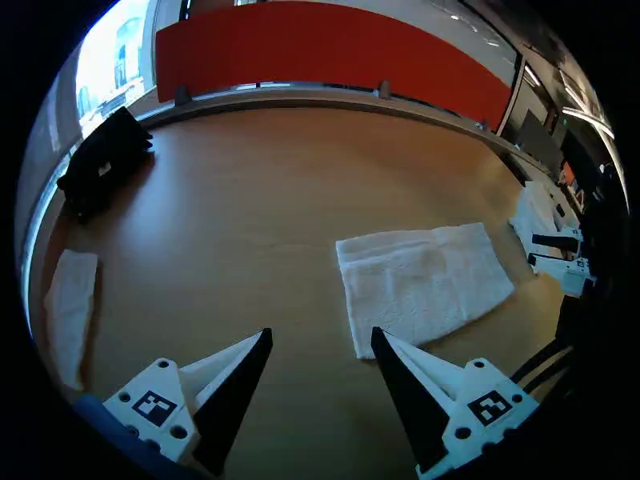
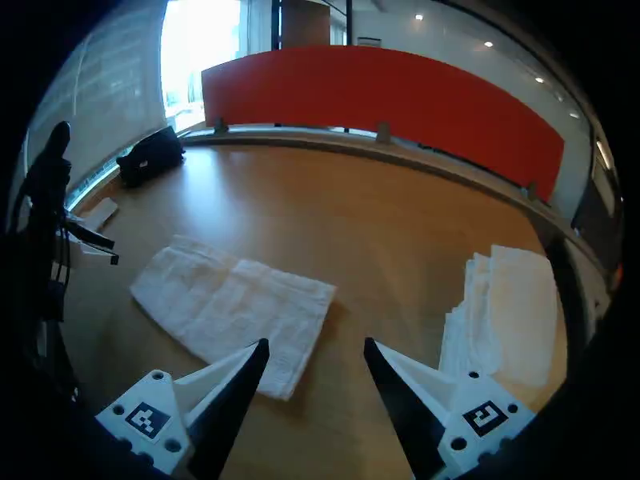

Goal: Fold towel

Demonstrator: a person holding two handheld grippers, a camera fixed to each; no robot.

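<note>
A white towel [image 1: 424,284] lies flat on the wooden table [image 1: 264,200], folded into a rectangle. In the left gripper view my left gripper [image 1: 320,340] is open just in front of the towel's near left corner, touching nothing. In the right gripper view the same towel [image 2: 232,308] lies ahead and to the left, and my right gripper [image 2: 314,348] hovers open by its near right corner. The right gripper [image 1: 560,260] also appears far right in the left gripper view, and the left gripper [image 2: 88,240] at the left edge of the right gripper view.
A stack of white towels [image 2: 508,316] sits at the table's right side. A small folded towel [image 1: 70,308] lies at the left edge, and a black bag [image 1: 104,160] at the far left corner. A red partition [image 1: 328,48] runs along the table's back.
</note>
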